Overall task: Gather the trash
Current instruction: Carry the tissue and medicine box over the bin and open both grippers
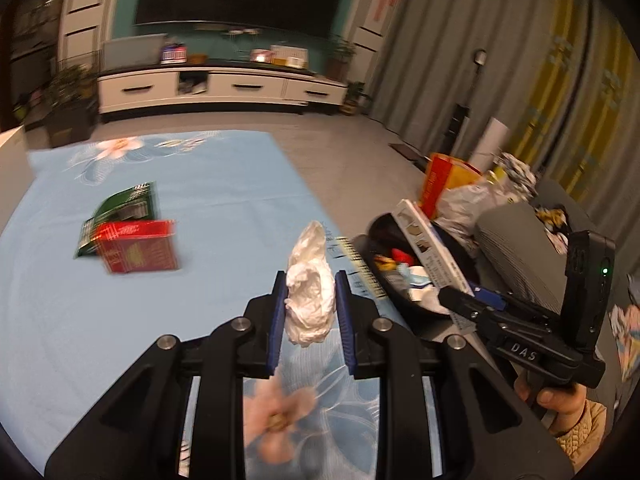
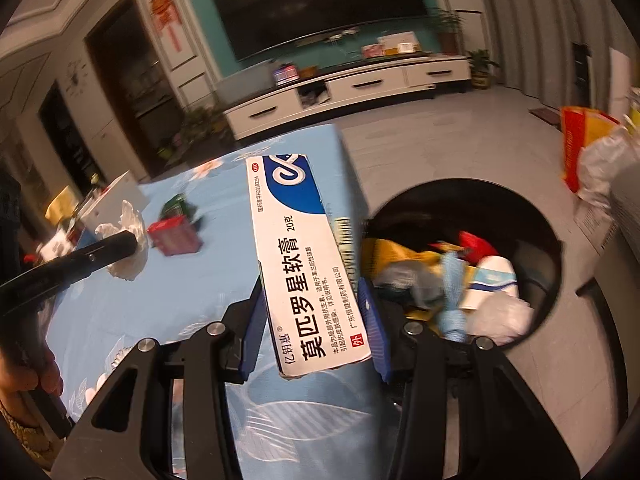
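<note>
My left gripper (image 1: 311, 292) is shut on a crumpled white tissue (image 1: 310, 300), held above the light blue floral tablecloth (image 1: 140, 320). My right gripper (image 2: 314, 296) is shut on a long white and blue ointment box (image 2: 304, 264), near the table's right edge. Just right of that edge stands a black trash bin (image 2: 536, 216) with wrappers and paper inside. In the left wrist view the right gripper (image 1: 452, 298) holds the ointment box (image 1: 432, 240) over the bin's rim (image 1: 376, 228). A red box (image 1: 138, 246) and a green packet (image 1: 120, 208) lie on the cloth.
A white box (image 2: 108, 200) stands at the table's far left corner. Bags and an orange carton (image 1: 444, 176) are piled beyond the bin, beside a grey cushion (image 1: 516, 248). Grey floor, a white TV cabinet (image 1: 220, 88) and curtains lie farther off.
</note>
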`<move>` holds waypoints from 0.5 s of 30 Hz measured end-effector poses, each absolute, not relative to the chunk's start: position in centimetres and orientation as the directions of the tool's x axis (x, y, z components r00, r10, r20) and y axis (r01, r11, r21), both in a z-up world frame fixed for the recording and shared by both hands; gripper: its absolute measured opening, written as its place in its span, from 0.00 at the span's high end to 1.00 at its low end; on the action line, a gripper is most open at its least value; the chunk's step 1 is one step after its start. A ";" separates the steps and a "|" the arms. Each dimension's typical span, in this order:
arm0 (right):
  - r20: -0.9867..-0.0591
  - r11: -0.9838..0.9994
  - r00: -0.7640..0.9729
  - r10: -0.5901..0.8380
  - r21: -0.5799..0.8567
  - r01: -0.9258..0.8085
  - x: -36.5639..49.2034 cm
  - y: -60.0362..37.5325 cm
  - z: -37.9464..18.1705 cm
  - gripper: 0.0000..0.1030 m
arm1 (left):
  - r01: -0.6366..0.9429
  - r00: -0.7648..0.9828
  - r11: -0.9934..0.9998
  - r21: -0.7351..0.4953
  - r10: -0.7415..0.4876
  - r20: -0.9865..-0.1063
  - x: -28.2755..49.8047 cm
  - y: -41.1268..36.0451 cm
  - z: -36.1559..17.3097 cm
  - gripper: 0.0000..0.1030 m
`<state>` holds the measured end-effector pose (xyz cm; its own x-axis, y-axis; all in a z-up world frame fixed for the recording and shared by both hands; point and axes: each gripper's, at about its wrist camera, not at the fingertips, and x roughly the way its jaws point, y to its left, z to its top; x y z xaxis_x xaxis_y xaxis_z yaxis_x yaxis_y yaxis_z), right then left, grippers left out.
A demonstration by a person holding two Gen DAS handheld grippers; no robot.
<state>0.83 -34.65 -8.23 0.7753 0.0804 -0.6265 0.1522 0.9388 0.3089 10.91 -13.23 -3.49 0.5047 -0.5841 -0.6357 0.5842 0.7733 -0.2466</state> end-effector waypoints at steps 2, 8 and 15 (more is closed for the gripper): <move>-0.625 0.926 0.779 0.055 0.324 0.195 0.2 -36.2 -8.5 0.56 | 0.613 0.479 0.749 -0.250 -0.604 -0.637 11.0 -15.2 -3.4 0.76; -0.626 0.887 0.780 -0.006 0.357 0.293 -0.7 -40.0 -9.4 0.56 | 0.703 0.389 0.664 -0.256 -0.659 -0.643 11.4 -21.4 -3.6 0.76; -0.643 0.849 0.765 -0.039 0.383 0.365 -0.2 -42.7 -10.8 0.56 | 0.759 0.286 0.589 -0.276 -0.683 -0.672 12.2 -27.5 -5.5 0.75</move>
